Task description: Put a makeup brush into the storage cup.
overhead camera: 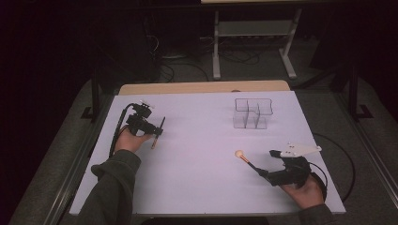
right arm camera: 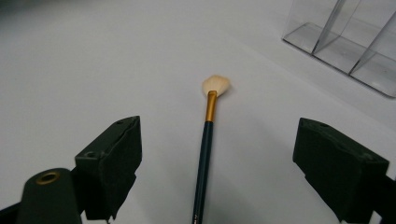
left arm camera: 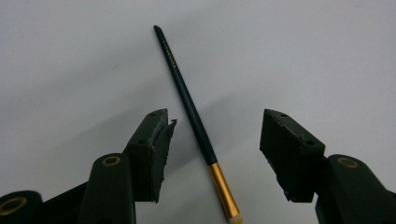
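White-topped bench (overhead camera: 197, 154), wooden strip along its far edge.

Item one: slim makeup brush, dark teal handle, gold ferrule, pale bristle tip (left arm camera: 191, 105). Lies flat on the bench at the left. Fine lettering runs along the handle's thin end, too small to read. The left gripper (left arm camera: 212, 149) stands over it with jaws apart, one on each side of the handle, neither pad touching.

Item two: fan-tipped makeup brush, dark teal handle, gold ferrule, cream bristles (right arm camera: 208, 135). Lies flat at the right front. The right gripper (right arm camera: 217, 172) has its jaws wide apart, handle between them, untouched.

Item three: clear plastic compartmented organiser (overhead camera: 252, 113), upright, towards the far right.
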